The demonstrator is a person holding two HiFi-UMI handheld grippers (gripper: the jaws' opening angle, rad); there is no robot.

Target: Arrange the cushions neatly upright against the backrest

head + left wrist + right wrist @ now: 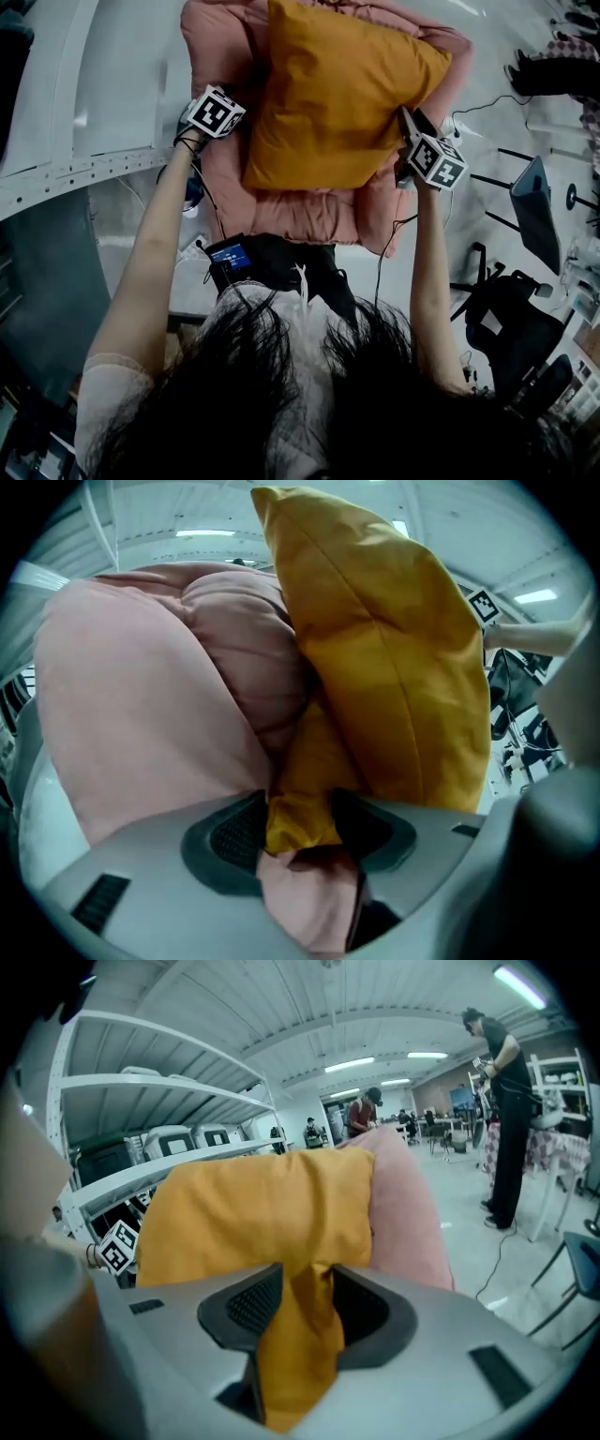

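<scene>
An orange cushion [337, 94] stands upright on a pink padded seat [216, 47], leaning on its pink backrest [141, 696]. My left gripper [242, 127] is at the cushion's lower left corner. In the left gripper view that orange corner [300, 808] and a fold of pink fabric [314, 892] fill the space between the jaws, so my left gripper [302, 829] is shut on them. My right gripper [410, 127] is at the cushion's right edge. There a strip of orange fabric [295, 1335] hangs loosely between the parted jaws of my right gripper [305, 1309], which is open.
White shelving [84, 94] runs along the left of the seat. To the right are a dark office chair [506, 328], a tilted screen on a stand [534, 206] and cables on the floor. A person in black [506, 1101] stands far off; others are in the background.
</scene>
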